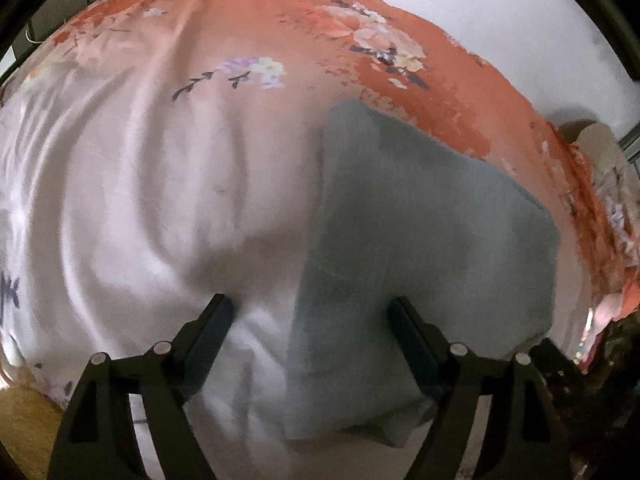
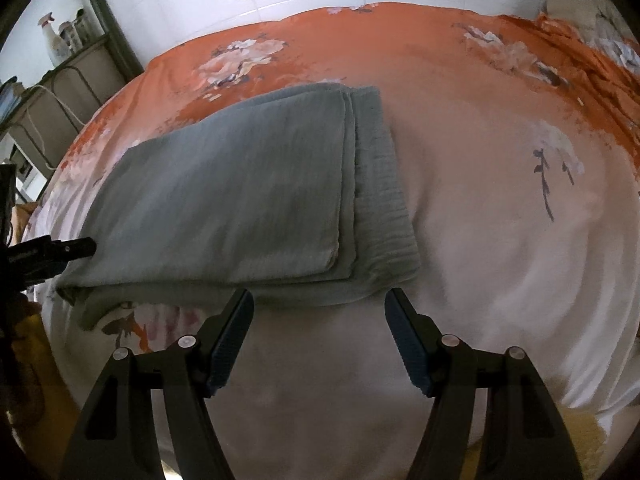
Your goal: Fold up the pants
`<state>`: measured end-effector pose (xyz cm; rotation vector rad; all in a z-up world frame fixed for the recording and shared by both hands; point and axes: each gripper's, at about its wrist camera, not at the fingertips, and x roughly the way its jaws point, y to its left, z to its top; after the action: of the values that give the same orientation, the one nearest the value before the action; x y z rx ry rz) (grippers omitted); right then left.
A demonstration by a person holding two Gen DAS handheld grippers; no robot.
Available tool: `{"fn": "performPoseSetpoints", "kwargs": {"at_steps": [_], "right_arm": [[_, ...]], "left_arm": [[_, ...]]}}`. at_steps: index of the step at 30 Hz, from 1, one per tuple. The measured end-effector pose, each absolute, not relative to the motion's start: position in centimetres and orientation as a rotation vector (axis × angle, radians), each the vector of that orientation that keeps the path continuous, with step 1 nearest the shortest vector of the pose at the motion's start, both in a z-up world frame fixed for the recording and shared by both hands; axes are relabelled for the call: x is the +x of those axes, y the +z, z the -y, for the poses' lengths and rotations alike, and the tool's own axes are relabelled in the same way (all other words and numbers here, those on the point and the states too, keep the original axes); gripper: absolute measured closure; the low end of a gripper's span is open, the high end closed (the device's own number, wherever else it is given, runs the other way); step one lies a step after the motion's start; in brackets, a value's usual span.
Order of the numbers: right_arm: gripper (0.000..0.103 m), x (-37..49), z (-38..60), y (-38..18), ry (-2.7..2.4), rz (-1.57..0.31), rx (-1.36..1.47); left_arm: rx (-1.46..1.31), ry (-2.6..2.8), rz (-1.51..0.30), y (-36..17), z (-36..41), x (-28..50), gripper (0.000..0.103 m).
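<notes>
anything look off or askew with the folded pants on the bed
Slightly. The gray pants lie folded on the floral bedsheet, but the layers don't line up: the ribbed waistband sticks out past the top layer. Nothing looks damaged.

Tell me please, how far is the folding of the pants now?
Mostly done, it seems: the grey-green pants lie on the floral bedsheet as a flat layered stack, the waistband end showing under the top layers. Nothing is in hand: the left gripper and right gripper are both open and empty. Left, perhaps: one more fold or tidying the loose near edge.
</notes>
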<state>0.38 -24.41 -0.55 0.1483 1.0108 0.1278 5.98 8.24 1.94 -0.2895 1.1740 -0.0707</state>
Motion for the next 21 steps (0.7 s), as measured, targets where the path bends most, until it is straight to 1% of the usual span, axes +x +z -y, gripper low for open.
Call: {"fn": "performPoseSetpoints", "kwargs": {"at_steps": [5, 11, 17, 18, 20, 21], "right_arm": [[0.033, 0.4, 24.7, -0.8, 0.121, -1.018, 0.177], [0.033, 0.4, 23.7, -0.4, 0.135, -1.003, 0.128], [0.033, 1.3, 23.5, 0.8, 0.137, -0.953, 0.114], [0.033, 1.3, 23.5, 0.8, 0.138, -0.952, 0.122], [0.033, 1.1, 23.8, 0.8, 0.134, -0.948, 0.130], [0.033, 1.0, 23.8, 0.8, 0.130, -0.944, 0.128]], "left_arm": [[-0.250, -0.095, -1.154, 1.5, -7.6, 6.3, 0.020], [-0.279, -0.089, -1.145, 1.1, -7.7, 6.6, 0.018], [-0.232, -0.098, -1.153, 1.1, -7.1, 7.3, 0.018], [-0.232, -0.099, -1.143, 1.2, -7.1, 7.1, 0.020], [-0.222, -0.115, -1.124, 1.5, -6.8, 6.8, 0.033], [-0.213, -0.121, -1.118, 1.6, -6.7, 6.6, 0.038]]}}
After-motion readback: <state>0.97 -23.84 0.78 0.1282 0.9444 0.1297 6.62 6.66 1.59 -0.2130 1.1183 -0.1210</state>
